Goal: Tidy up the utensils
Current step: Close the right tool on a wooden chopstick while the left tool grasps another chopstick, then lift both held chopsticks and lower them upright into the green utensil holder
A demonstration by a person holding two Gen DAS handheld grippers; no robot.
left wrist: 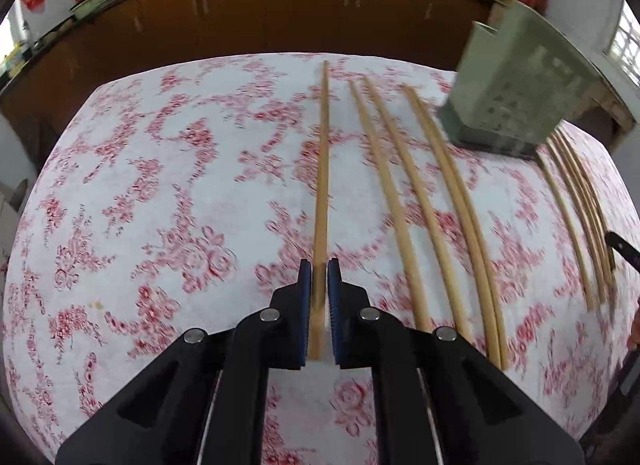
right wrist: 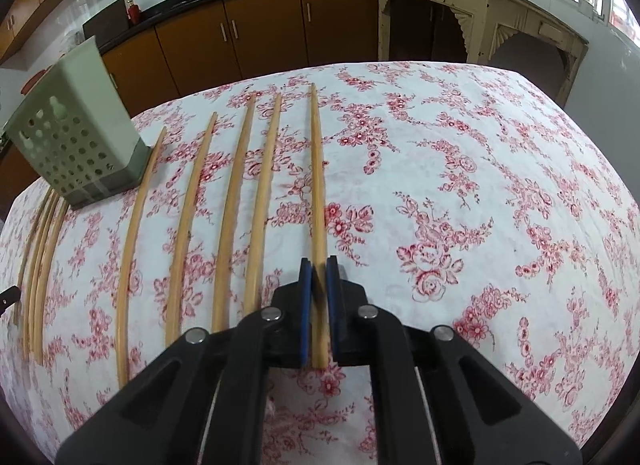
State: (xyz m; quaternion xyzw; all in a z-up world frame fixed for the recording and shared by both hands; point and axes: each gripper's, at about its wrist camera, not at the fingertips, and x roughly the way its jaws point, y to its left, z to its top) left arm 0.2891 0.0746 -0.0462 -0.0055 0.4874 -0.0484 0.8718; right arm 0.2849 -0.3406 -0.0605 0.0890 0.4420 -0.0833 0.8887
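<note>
1. Left gripper (left wrist: 319, 265): blue pads (left wrist: 305, 285) drawn narrow, pressed on either side of one wooden chopstick (left wrist: 322, 169). The butt end runs back between the fingers; the rest reaches straight ahead over the floral tablecloth (left wrist: 160, 185), tip towards the far table edge.
2. Left gripper pose: pitched steeply down at the table, its black linkage filling the bottom of the left wrist view. The view is motion-blurred.
3. Right of the held stick in that view: four loose chopsticks (left wrist: 400, 201) lie roughly parallel on the cloth, the two furthest right almost touching.
4. Further right: green perforated utensil holder (left wrist: 516, 93) stands near the far right corner of the table. Below it a tight bundle of chopsticks (left wrist: 576, 217) lies on the cloth; count unclear.
5. Right wrist view, far left: the same holder (right wrist: 76, 137) at the table's far left, the bundle (right wrist: 40, 265) just in front of it.
6. Centre-left: four loose chopsticks (right wrist: 224, 217) fanned side by side on the cloth (right wrist: 480, 185).
7. Right gripper (right wrist: 319, 263): blue pads (right wrist: 306, 289) closed tight on a second chopstick (right wrist: 318, 185), gripped near its thick end. The stick points ahead, just right of the loose row.
8. Right gripper pose: also angled well down towards the table; this view is sharp.
9. Background: brown cabinets (right wrist: 260, 37) beyond the table.
</note>
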